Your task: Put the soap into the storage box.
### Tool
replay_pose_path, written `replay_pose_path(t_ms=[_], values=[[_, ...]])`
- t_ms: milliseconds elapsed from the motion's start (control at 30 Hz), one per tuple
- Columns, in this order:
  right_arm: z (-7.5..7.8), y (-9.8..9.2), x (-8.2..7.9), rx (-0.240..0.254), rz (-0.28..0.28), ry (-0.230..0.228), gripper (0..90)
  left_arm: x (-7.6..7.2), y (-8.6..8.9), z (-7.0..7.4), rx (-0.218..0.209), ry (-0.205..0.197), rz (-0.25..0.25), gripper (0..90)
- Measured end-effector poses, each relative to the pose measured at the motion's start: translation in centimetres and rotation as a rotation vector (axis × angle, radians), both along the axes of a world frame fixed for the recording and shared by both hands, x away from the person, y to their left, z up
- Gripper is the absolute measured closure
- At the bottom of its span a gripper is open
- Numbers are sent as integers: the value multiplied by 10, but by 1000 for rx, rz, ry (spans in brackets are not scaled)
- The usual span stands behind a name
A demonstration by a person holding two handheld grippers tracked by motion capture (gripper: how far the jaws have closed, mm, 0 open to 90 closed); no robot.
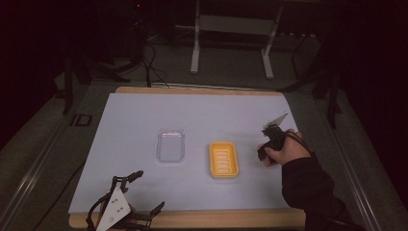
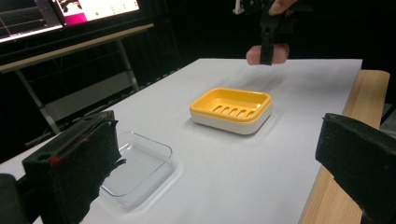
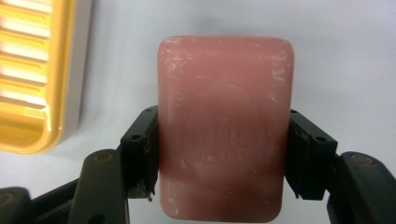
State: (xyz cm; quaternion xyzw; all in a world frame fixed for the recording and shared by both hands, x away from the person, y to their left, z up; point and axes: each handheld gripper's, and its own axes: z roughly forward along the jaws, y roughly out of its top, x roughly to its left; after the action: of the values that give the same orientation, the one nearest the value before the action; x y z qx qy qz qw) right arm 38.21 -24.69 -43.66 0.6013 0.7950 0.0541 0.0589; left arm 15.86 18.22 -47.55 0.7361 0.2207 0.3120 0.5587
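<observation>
A pink bar of soap (image 3: 224,135) sits between the jaws of my right gripper (image 3: 223,154), which is shut on its two long sides and holds it above the white sheet. From the left gripper view the soap (image 2: 256,54) hangs in the air beyond the yellow soap dish (image 2: 232,108). In the high view the right gripper (image 1: 267,144) is just right of the yellow dish (image 1: 223,159). My left gripper (image 1: 146,192) rests open at the table's near left edge, with nothing between its jaws. A clear plastic lid (image 1: 171,145) lies left of the dish.
A white sheet (image 1: 134,115) covers a wooden board (image 1: 202,90). The clear lid (image 2: 135,170) lies close in front of the left gripper's jaws. Table legs and cables stand beyond the far edge. A monitor (image 2: 70,11) glows at the back in the left gripper view.
</observation>
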Motion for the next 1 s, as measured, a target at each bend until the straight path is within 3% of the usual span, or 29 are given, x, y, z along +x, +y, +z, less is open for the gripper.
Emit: replay_pose_path(t_ms=[100, 500, 900, 1000], values=[[11, 4, -2, 18, -7, 7, 379, 0, 0, 0, 1, 0, 1, 3], [47, 30, -12, 64, -18, -50, 379, 0, 0, 0, 1, -1, 4, 3], [52, 68, -17, 94, -16, -79, 379, 0, 0, 0, 4, -3, 9, 3], [50, 83, -18, 137, -12, -65, 379, -1, 0, 0, 5, -4, 10, 3]])
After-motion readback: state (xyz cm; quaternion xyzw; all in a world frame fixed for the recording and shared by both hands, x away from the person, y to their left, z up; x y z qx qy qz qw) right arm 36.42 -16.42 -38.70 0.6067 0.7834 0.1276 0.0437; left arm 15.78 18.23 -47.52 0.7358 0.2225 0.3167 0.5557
